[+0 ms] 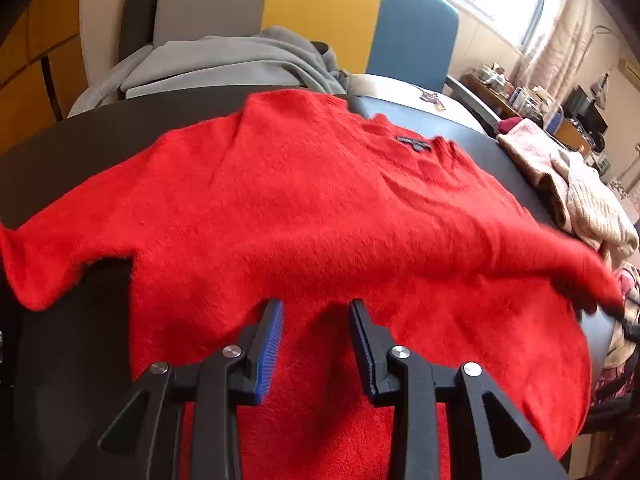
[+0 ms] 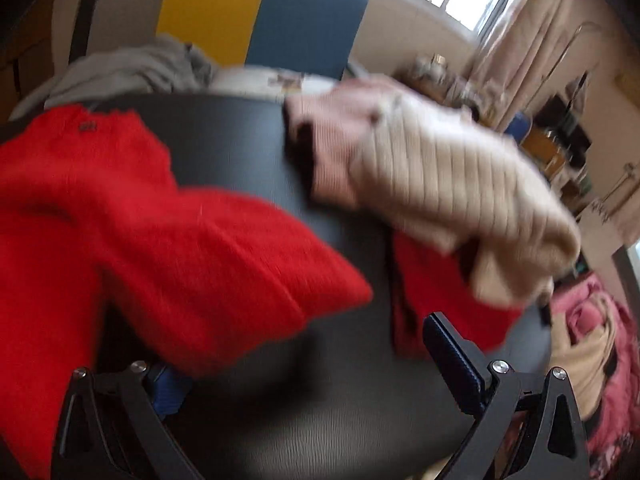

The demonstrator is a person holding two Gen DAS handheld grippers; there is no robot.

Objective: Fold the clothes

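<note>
Currently: red sweater [image 1: 304, 208] spread flat on dark table [image 1: 72, 344], collar away from camera | left gripper [image 1: 316, 320] jaws apart over hem, clasping nothing | right gripper [image 2: 304, 344] jaws wide; red sleeve [image 2: 240, 256] lies over left finger, grip not discernible through blur | cream knit [image 2: 440, 184] beside sleeve; grey garment [image 1: 240, 60] behind table

fuzzy red knit sweater [image 1: 304, 216] on a smooth matt dark table [image 2: 240, 148], beside a ribbed cream knit [image 2: 452, 184].
</note>
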